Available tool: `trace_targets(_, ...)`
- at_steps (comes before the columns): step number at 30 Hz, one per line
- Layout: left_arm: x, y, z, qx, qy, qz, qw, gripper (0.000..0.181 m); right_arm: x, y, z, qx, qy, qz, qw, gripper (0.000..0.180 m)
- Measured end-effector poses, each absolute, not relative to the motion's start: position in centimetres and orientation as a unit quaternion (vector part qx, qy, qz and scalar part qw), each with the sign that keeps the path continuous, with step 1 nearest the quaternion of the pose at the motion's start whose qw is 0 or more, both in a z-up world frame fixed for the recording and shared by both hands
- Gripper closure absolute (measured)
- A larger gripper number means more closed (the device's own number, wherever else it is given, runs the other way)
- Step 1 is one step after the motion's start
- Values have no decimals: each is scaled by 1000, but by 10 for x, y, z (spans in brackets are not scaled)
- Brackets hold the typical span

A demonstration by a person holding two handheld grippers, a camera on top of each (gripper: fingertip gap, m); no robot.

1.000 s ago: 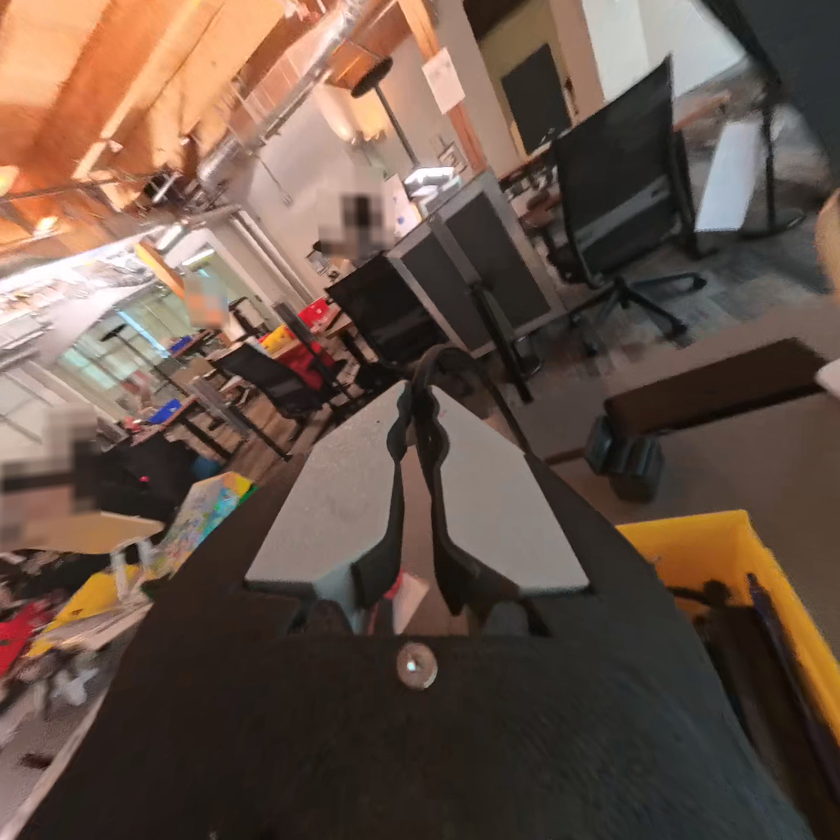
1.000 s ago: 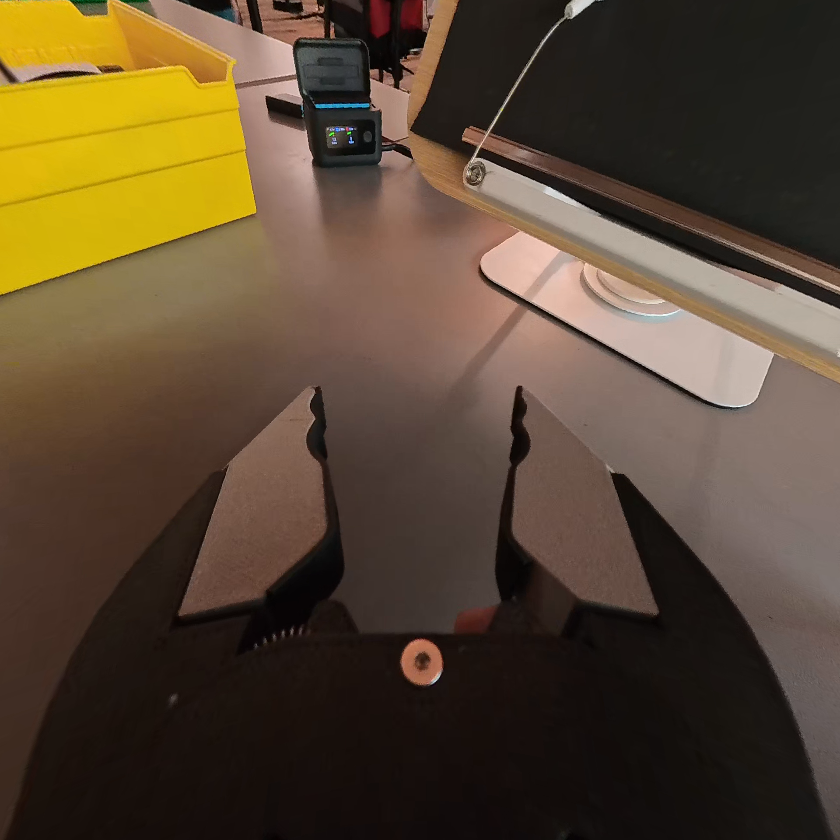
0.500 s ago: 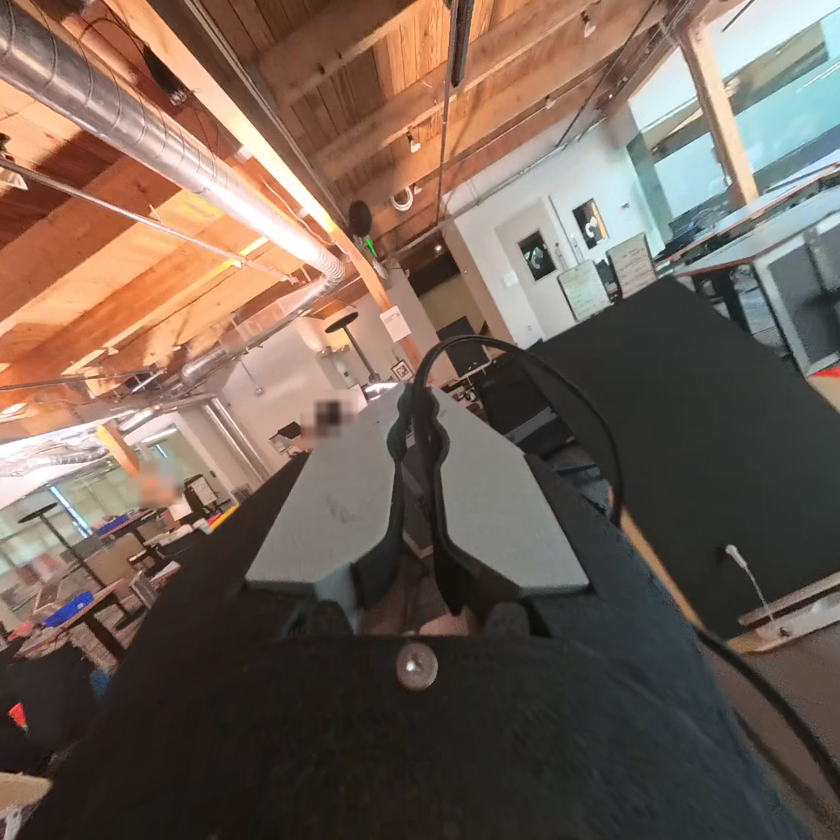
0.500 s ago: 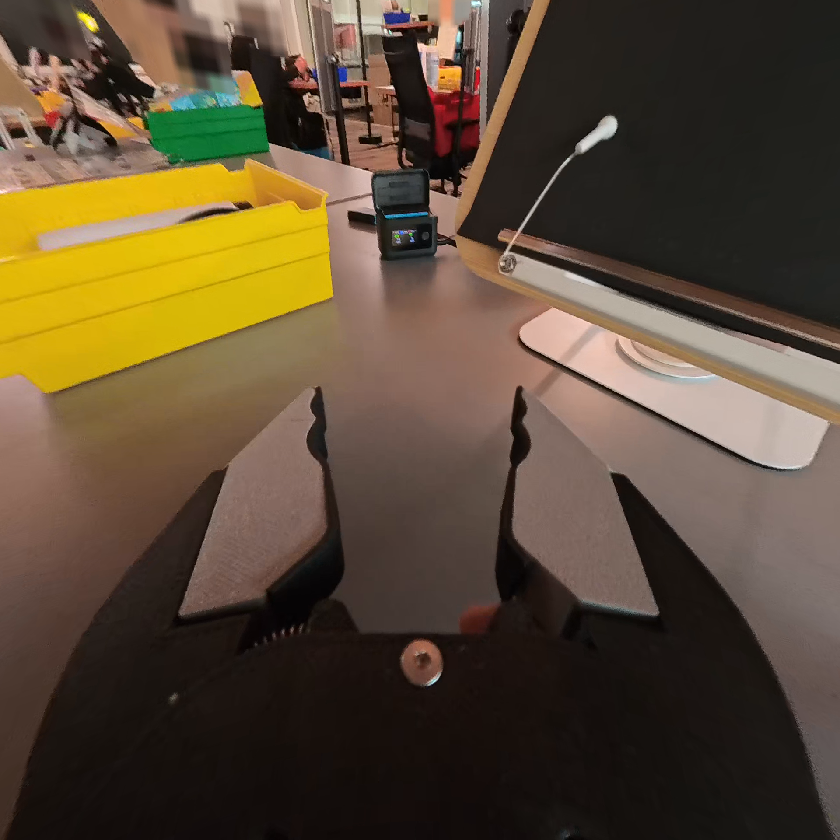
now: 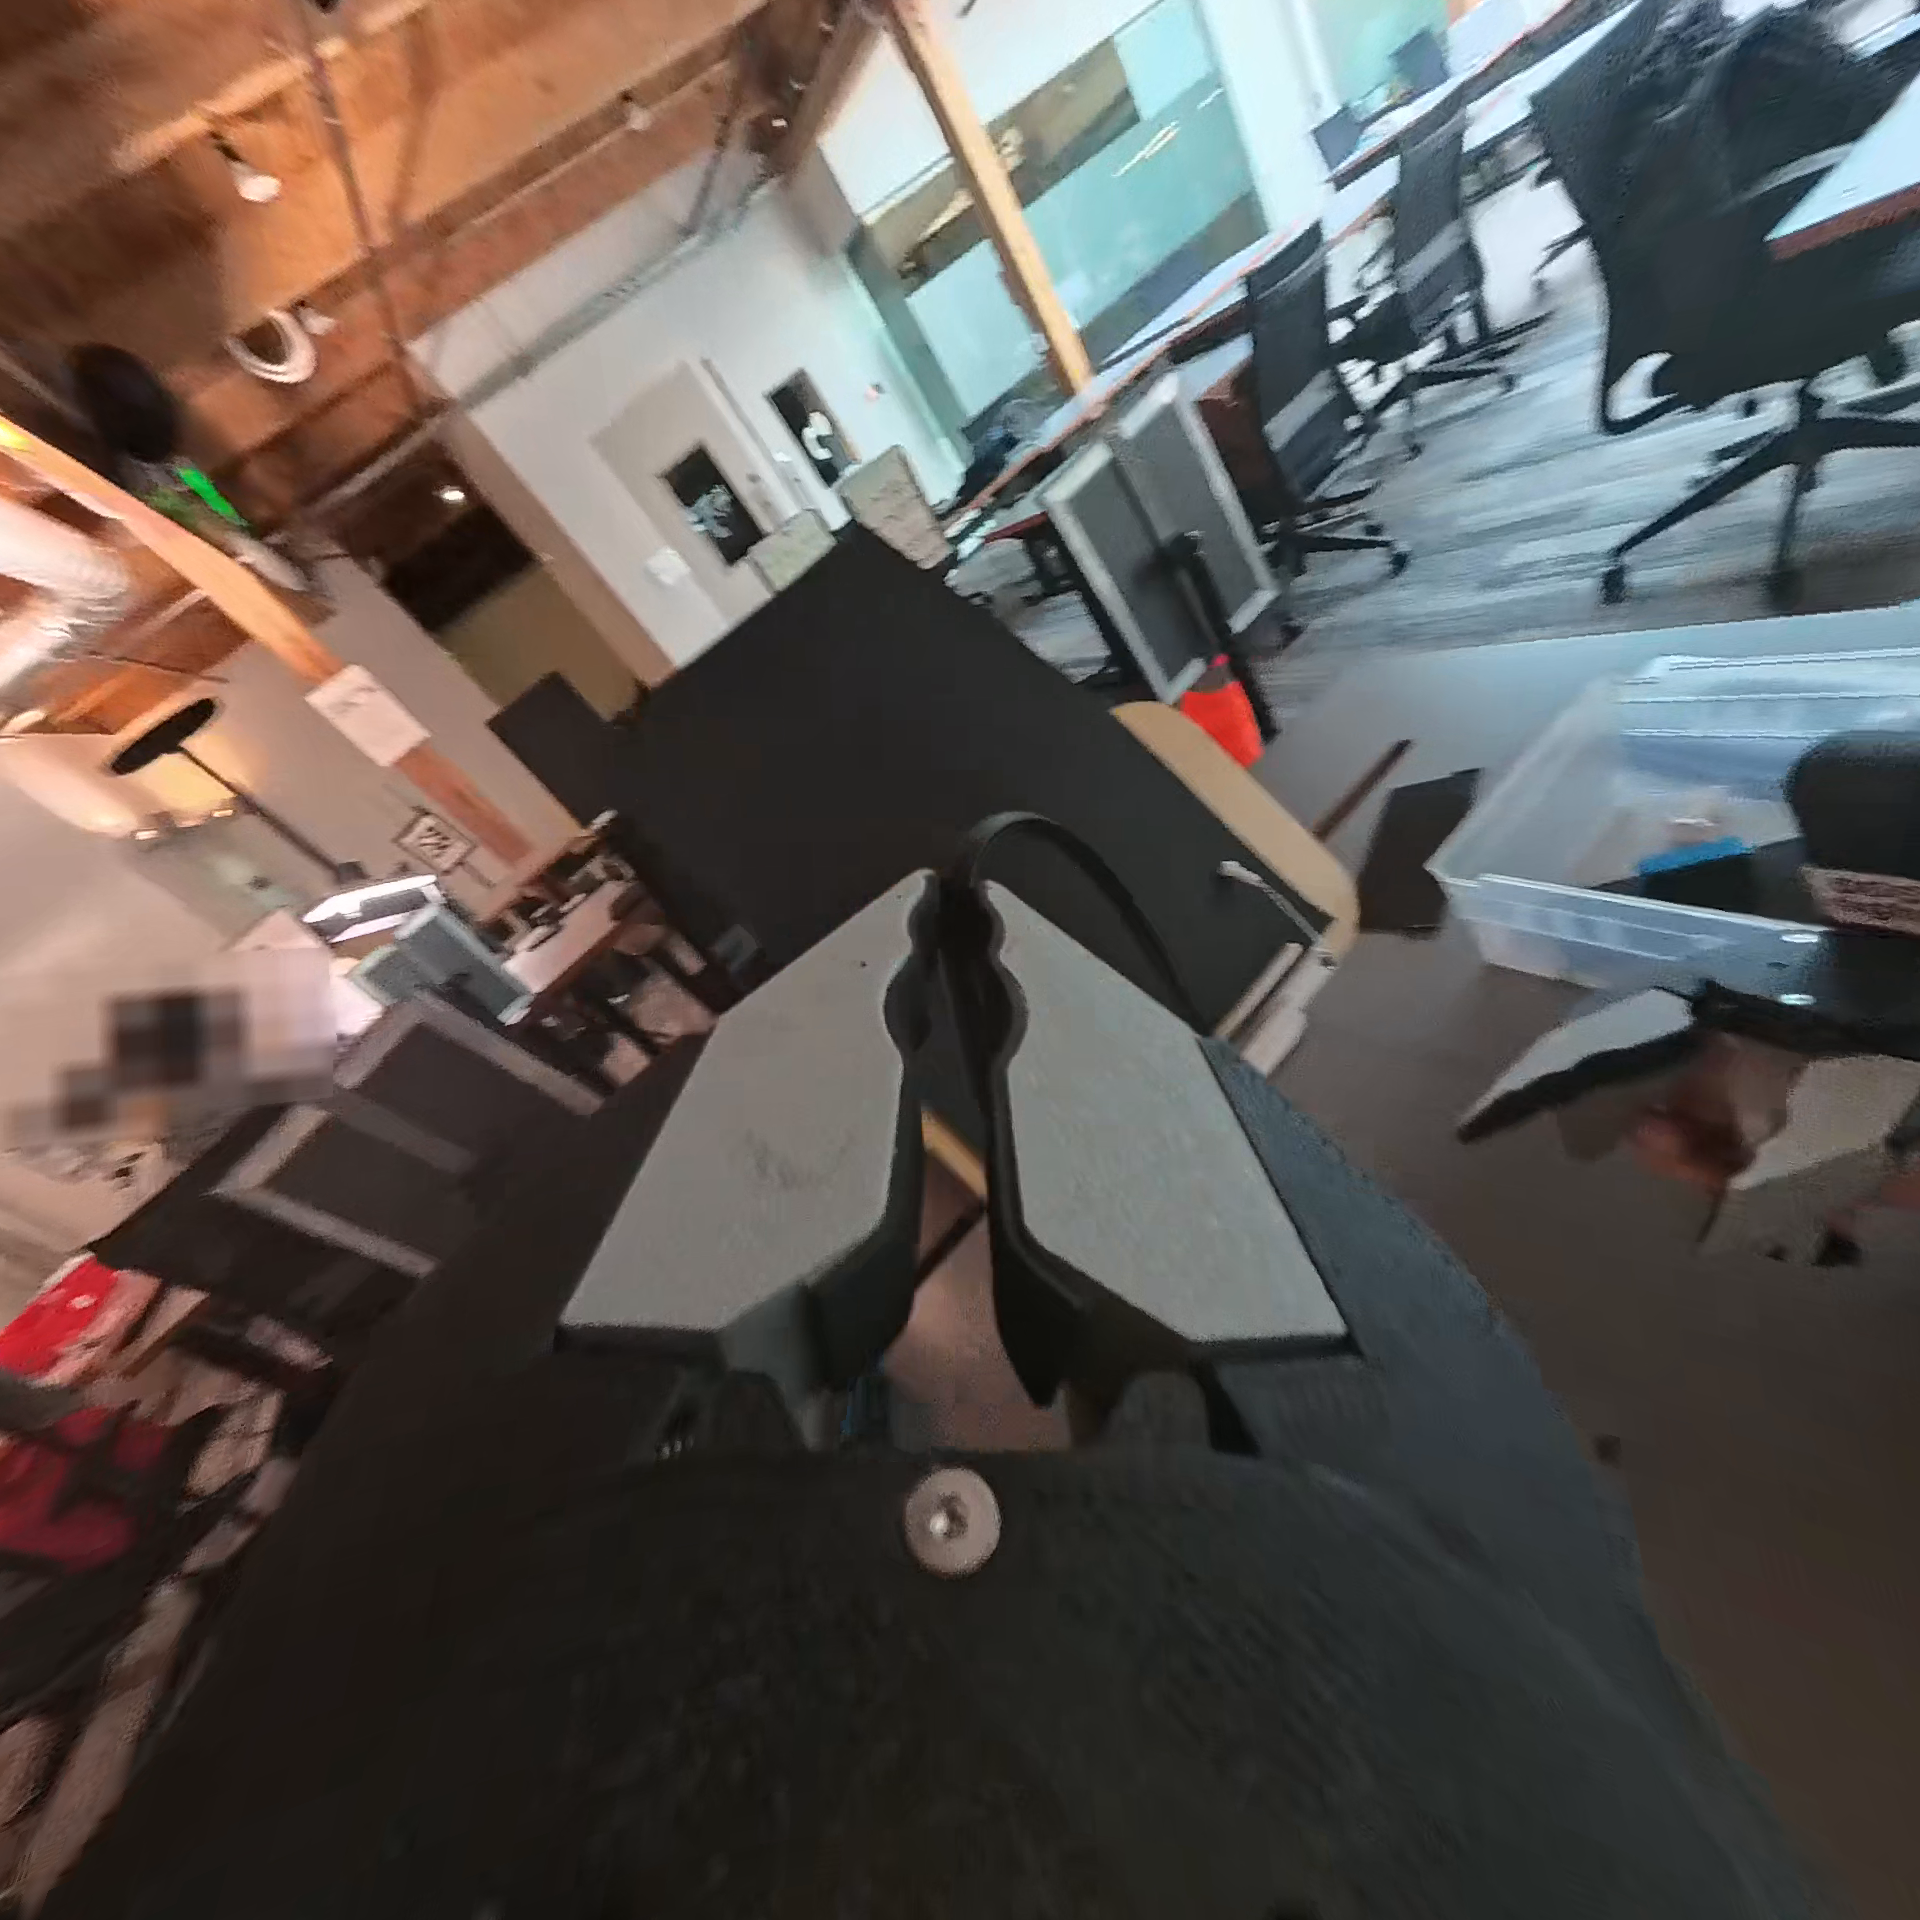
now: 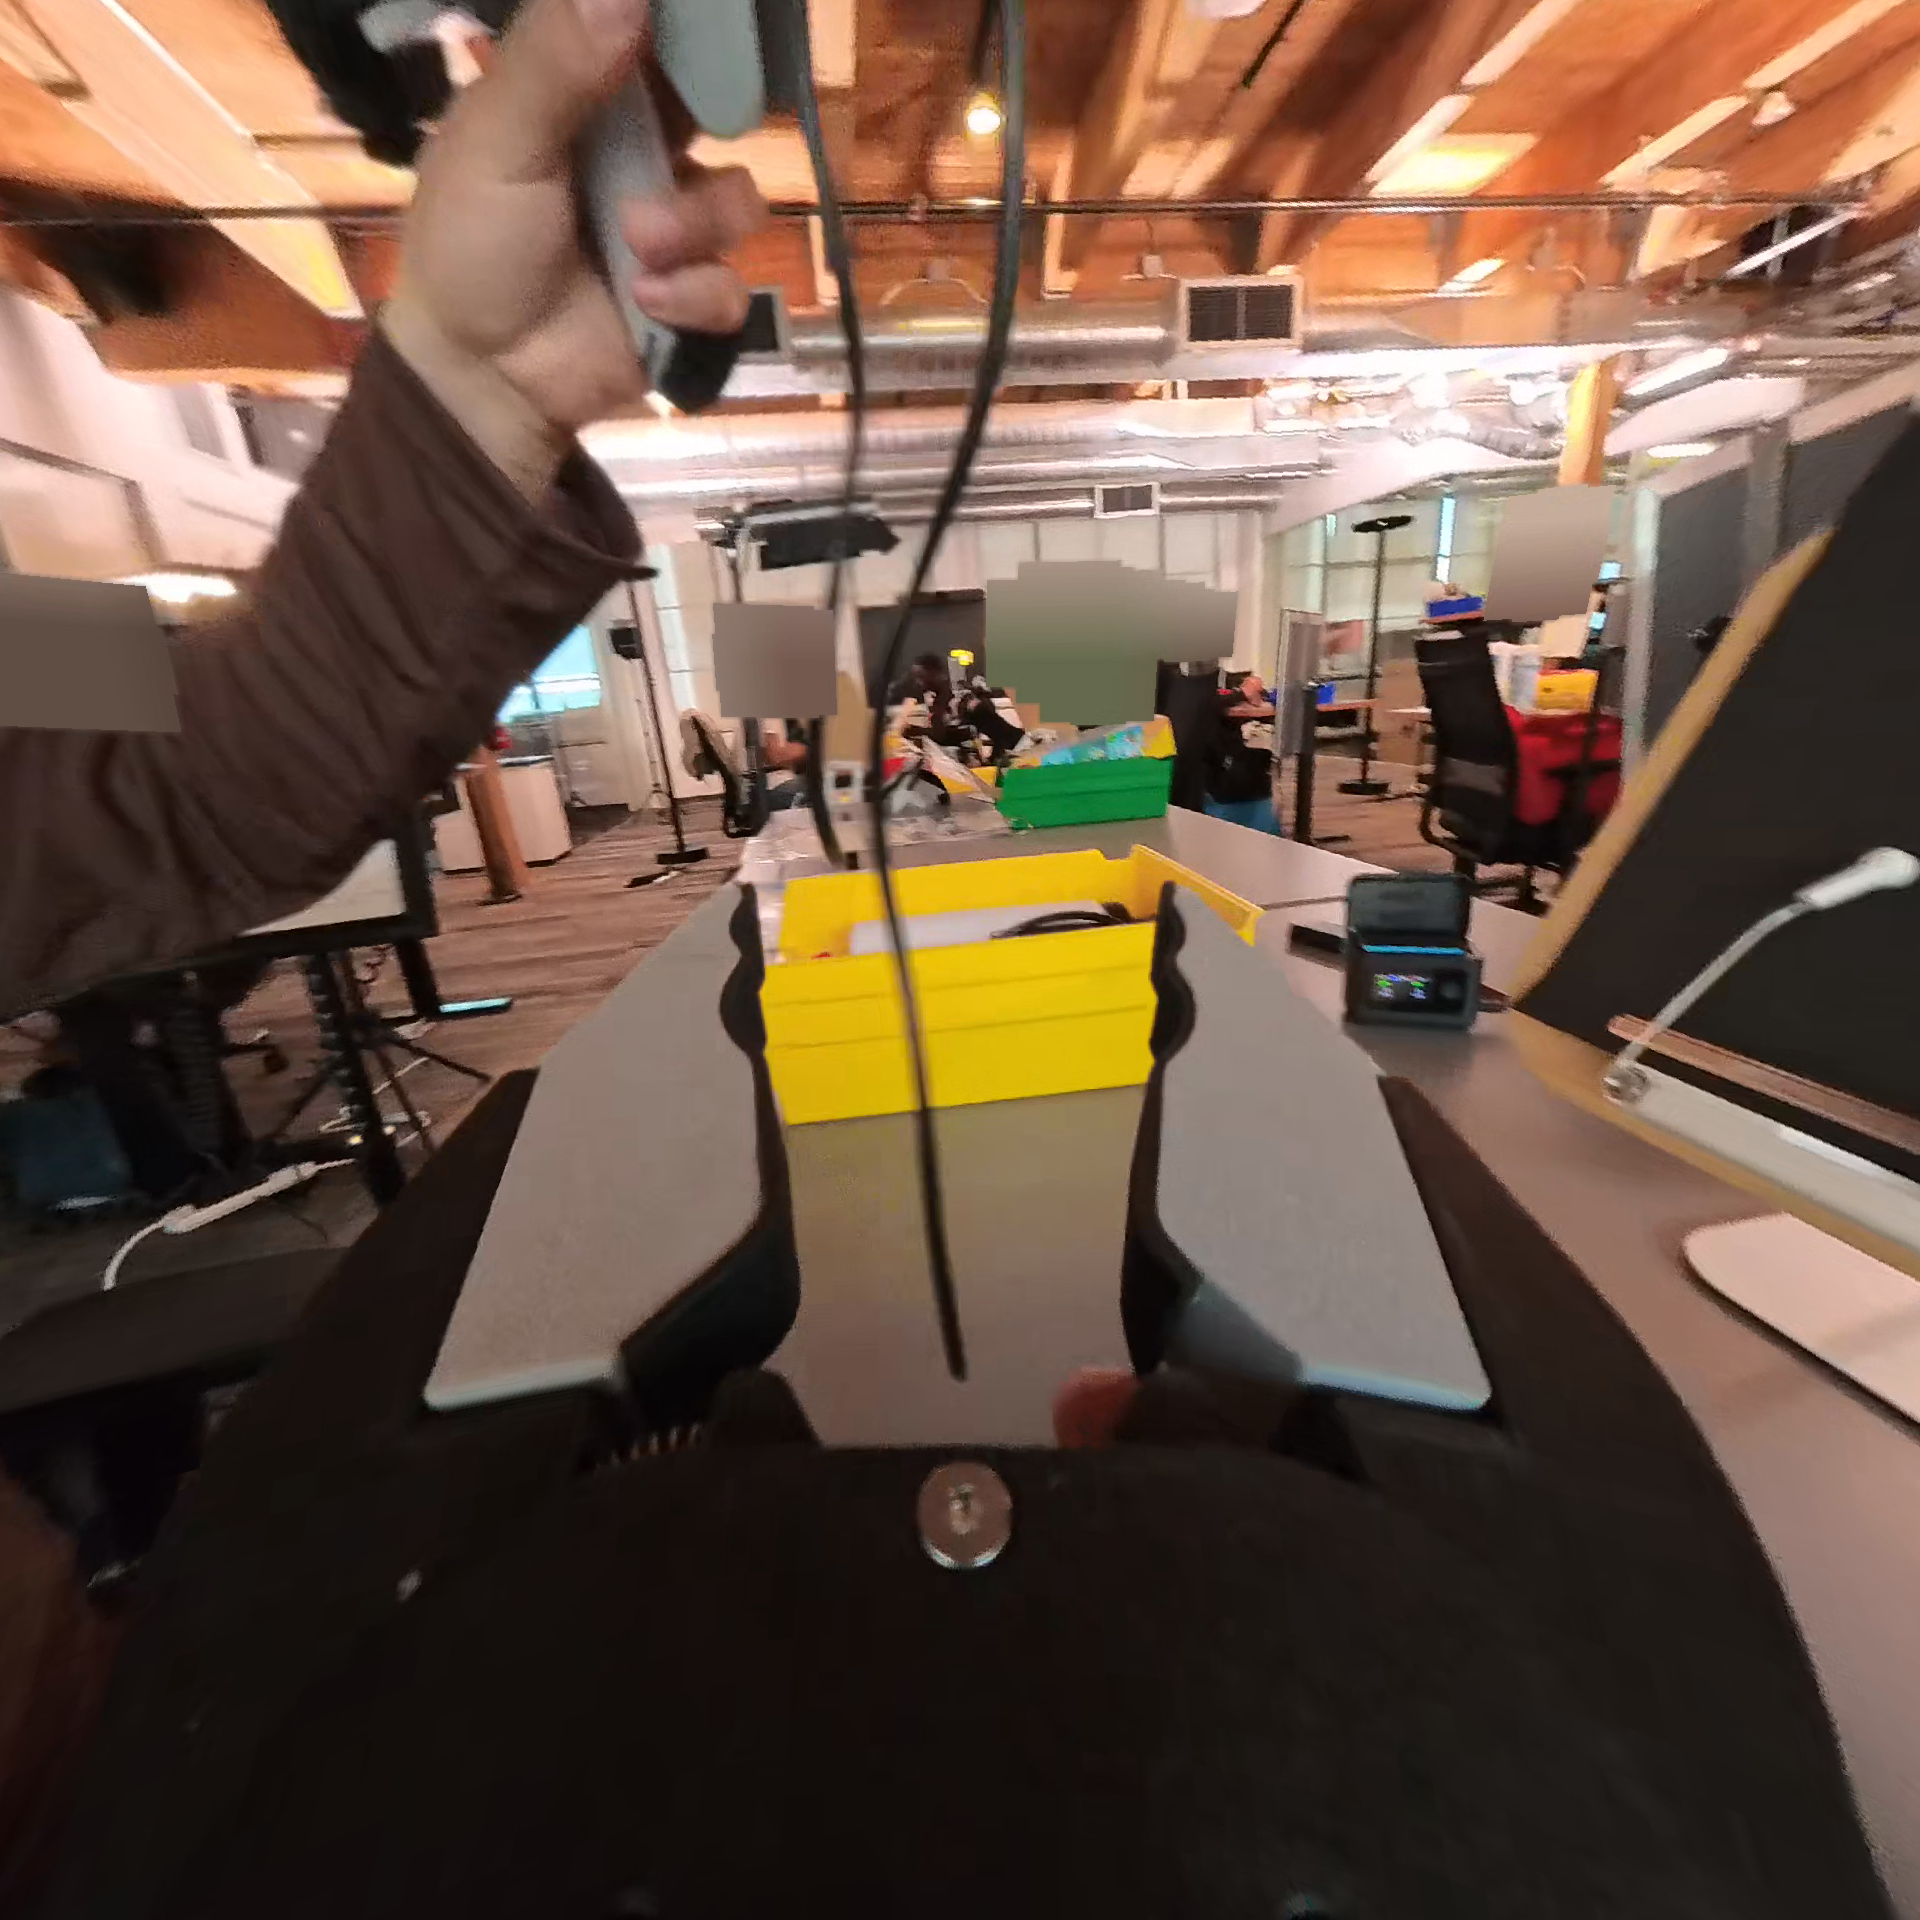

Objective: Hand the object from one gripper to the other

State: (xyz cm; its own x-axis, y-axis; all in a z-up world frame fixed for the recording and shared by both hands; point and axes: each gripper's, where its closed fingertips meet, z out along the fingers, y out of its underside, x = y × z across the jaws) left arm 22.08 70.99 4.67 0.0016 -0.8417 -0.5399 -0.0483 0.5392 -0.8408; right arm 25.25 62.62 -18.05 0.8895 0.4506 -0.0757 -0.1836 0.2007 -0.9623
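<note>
- Holding a thin black cable (image 5: pixel 1070 883) at its very tip, the left gripper (image 5: pixel 956 914) has its jaws pinched shut on it; in the left wrist view the cable arcs out from the tips toward 2 o'clock and drops behind the right finger.
- Right gripper (image 6: pixel 951 935): jaws spread wide, nothing between the pads but air and the cable's loose end.
- In the right wrist view the cable (image 6: pixel 914 987) hangs down from 12 o'clock and ends low in the gap between the two fingers, touching neither pad as far as I can tell.
- Up at 11 o'clock in that view, a hand (image 6: pixel 540 260) in a brown sleeve (image 6: pixel 312 675) grips the other tool's handle, raised well above the right gripper.
- From the left wrist view the right gripper (image 5: pixel 1579 1060) sits at 3 o'clock, blurred; its spread is hard to judge from there.
- Background: yellow bin (image 6: pixel 966 1018) on the grey table (image 6: pixel 935 1174) straight ahead at 12, small black device (image 6: pixel 1408 966) at 2.
- Step in hand, my reading: the approach of the hand-over, with the receiver lined up under the dangling end.
- Next move likely calls for closing the right jaws squarely on the cable, then easing the left open only once the grip is sure.
- Risk: the strand is thin and free to swing; it could slip past the pads.
</note>
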Motion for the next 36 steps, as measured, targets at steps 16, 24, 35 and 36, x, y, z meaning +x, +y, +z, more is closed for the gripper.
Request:
trace_targets(16, 263, 633, -35, -337, 637, -476, 504, 180, 257, 653, -197, -641, -75, 110, 756, 93)
trace_targets(24, 270, 658, -50, -366, 635, -417, 537, 179, 255, 655, -215, -680, -99, 98, 720, 136)
trace_targets(35, 274, 674, -86, -399, 641, -386, 530, 180, 259, 675, -244, -722, -64, 98, 681, 93)
trace_targets(36, 274, 671, -87, -398, 642, -392, 526, 180, 256, 676, -245, -723, -70, 97, 680, 96)
